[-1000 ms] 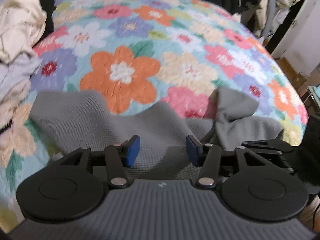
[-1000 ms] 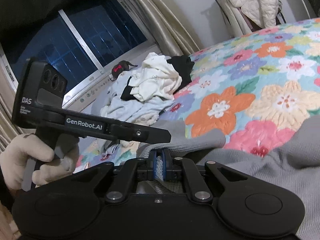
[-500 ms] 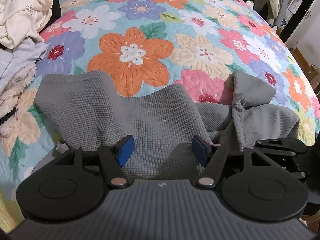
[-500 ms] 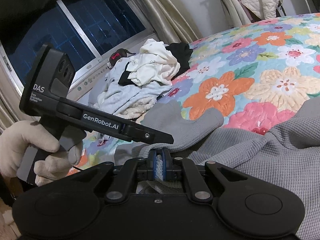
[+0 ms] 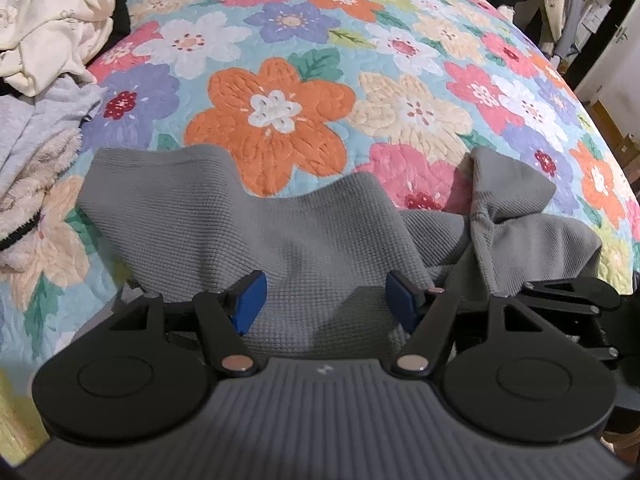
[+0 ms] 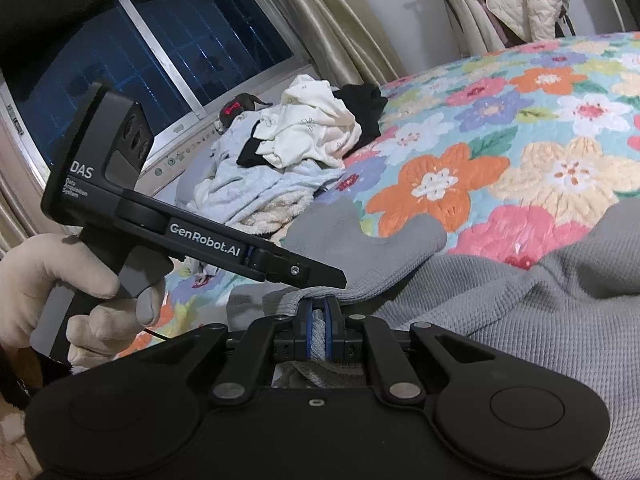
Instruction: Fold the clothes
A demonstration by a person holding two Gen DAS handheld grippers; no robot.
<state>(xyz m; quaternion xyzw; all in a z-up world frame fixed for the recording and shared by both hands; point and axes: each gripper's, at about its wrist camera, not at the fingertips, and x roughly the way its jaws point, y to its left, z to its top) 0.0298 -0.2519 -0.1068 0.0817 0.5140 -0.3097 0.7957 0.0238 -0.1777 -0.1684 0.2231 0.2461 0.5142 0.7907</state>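
Grey waffle-knit fabric is bunching between the blue pads of the right gripper (image 6: 318, 330), which is pinching an edge of the grey garment (image 5: 320, 248) tight. Beside it, the left gripper (image 5: 322, 300) is hanging over the same garment with its jaws spread wide, nothing clamped between them, a gloved hand (image 6: 60, 276) gripping its handle. Beyond, the garment is lying rumpled on the floral bedspread (image 5: 400, 80). Farther off, a pile of clothes (image 6: 292, 148) is sitting below the window (image 6: 160, 60).
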